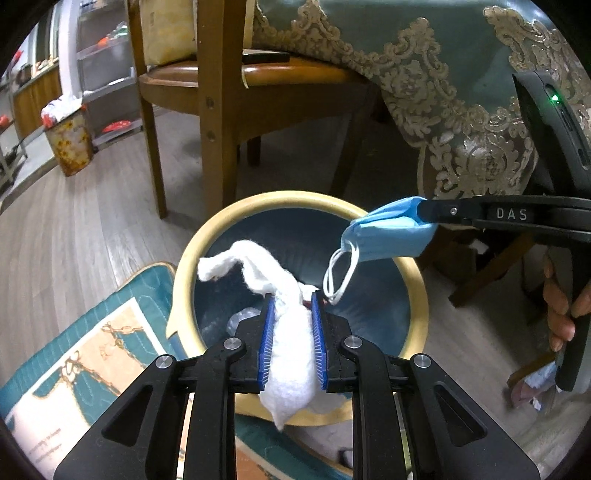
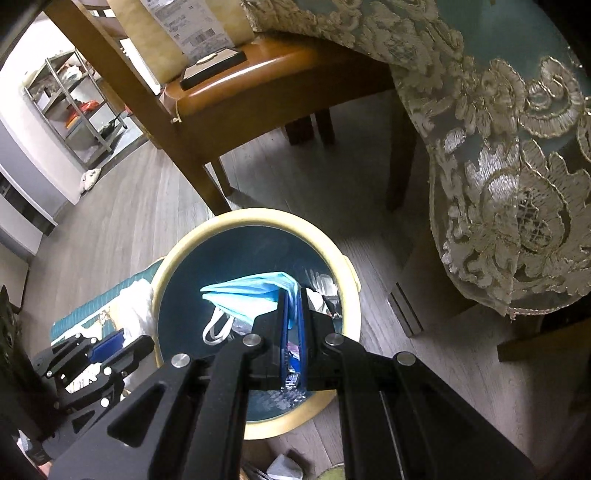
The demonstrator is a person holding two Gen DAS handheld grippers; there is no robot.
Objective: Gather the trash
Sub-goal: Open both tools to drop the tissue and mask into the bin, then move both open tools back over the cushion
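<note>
Blue-padded left gripper (image 1: pixel 292 295) sits nearest the lens, jaws clamped on a white crumpled wad of tissue or cloth (image 1: pixel 291 354) that bulges out below the pads and trails a twisted tail up over the bin mouth. Directly beneath is the round waste bin with a cream rim and dark teal inside (image 1: pixel 207 236) — both loads are held over the opening, so the likely next step is release. Black right gripper (image 2: pixel 294 291) comes in from the right side of the left wrist view, jaws pinched tight on the folded edge of a light-blue disposable face mask (image 1: pixel 391 236); its white ear loops (image 1: pixel 341 273) hang free above the bin, near the left gripper's tip. A person's hand (image 1: pixel 561 306) grips the right handle. Bin already holds some clear plastic and other scraps, hard to identify. It stands on grey wood-look flooring beside a wooden chair (image 1: pixel 218 110) and a teal tablecloth with cream lace trim (image 1: pixel 443 92), partly on a teal patterned mat (image 1: pixel 92 354). Readable text: "DAS" on the right gripper's arm. A printed label with barcode on the parcel on the chair (image 2: pixel 192 33) is too small to read.
</note>
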